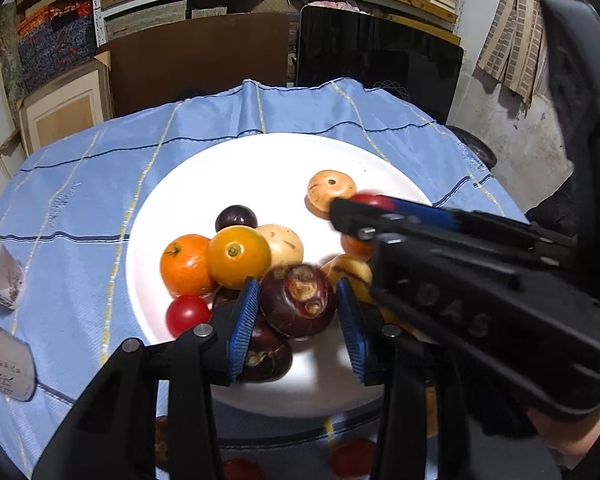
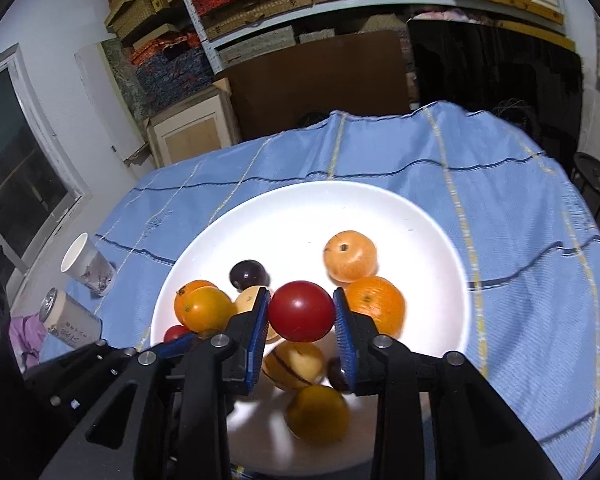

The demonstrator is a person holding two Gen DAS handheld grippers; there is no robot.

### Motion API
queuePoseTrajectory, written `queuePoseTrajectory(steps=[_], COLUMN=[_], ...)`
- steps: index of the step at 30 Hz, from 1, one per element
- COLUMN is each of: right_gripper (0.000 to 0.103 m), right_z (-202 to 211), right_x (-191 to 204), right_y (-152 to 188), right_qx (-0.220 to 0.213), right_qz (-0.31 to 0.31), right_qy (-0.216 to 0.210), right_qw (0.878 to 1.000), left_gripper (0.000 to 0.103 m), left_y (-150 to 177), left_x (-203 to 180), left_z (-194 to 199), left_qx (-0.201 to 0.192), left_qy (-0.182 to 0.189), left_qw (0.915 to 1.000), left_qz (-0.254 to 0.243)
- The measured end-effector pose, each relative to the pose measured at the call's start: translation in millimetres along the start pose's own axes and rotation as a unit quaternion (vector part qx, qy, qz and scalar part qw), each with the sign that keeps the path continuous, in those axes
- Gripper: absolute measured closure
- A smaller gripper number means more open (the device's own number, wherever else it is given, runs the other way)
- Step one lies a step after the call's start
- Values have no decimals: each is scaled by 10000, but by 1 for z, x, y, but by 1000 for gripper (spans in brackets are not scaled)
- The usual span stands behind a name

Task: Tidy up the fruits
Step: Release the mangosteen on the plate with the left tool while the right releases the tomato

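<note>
A white plate (image 1: 260,160) on the blue cloth holds several fruits: oranges (image 1: 186,264), a dark plum (image 1: 236,218), a pale round fruit (image 1: 330,192) and a small red tomato (image 1: 187,314). My left gripper (image 1: 298,312) is shut on a dark maroon fruit (image 1: 298,300) just above the plate. My right gripper (image 2: 301,320) is shut on a red tomato (image 2: 301,311) above the plate (image 2: 300,208); it shows in the left wrist view (image 1: 380,210) reaching in from the right. Below it lie a striped yellow fruit (image 2: 294,364) and a yellow fruit (image 2: 318,414).
A paper cup (image 2: 86,264) and a can (image 2: 66,320) stand on the cloth left of the plate. Red fruits (image 1: 352,456) lie on the cloth near the plate's front edge. Shelves with boxes, a cardboard sheet and a dark panel stand behind the table.
</note>
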State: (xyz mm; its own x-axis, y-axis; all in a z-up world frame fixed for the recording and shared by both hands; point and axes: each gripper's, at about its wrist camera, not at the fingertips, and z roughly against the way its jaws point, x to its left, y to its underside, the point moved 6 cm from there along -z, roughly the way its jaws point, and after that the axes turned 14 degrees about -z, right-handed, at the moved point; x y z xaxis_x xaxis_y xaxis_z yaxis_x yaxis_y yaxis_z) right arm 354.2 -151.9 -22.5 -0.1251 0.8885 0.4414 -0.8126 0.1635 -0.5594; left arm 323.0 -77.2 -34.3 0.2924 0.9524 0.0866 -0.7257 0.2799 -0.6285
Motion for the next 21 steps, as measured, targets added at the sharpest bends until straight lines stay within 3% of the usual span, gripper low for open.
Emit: queuePoseTrajectory(steps=[2, 5, 9, 11, 21], right_gripper=[59, 60, 59, 53, 43], right_z=[1, 8, 28, 40, 96], right_x=[1, 3, -5, -13, -52], right_y=[-1, 1, 6, 10, 59], right_qx=[-33, -158, -265, -312, -370], right_qz=[-27, 55, -125, -262, -861], right_qy=[11, 77, -41, -55, -149], right_qw=[10000, 9998, 9996, 9992, 9955], left_gripper=[44, 43, 37, 36, 26], left_y=[-2, -6, -7, -4, 42], left_x=[-1, -1, 6, 9, 21], left_z=[3, 16, 29, 35, 83], left_qx=[-58, -302, -384, -397, -436], left_qy=[52, -168, -138, -147, -208], left_qw=[10000, 9994, 9992, 9991, 9985], left_qz=[36, -93, 37, 62, 269])
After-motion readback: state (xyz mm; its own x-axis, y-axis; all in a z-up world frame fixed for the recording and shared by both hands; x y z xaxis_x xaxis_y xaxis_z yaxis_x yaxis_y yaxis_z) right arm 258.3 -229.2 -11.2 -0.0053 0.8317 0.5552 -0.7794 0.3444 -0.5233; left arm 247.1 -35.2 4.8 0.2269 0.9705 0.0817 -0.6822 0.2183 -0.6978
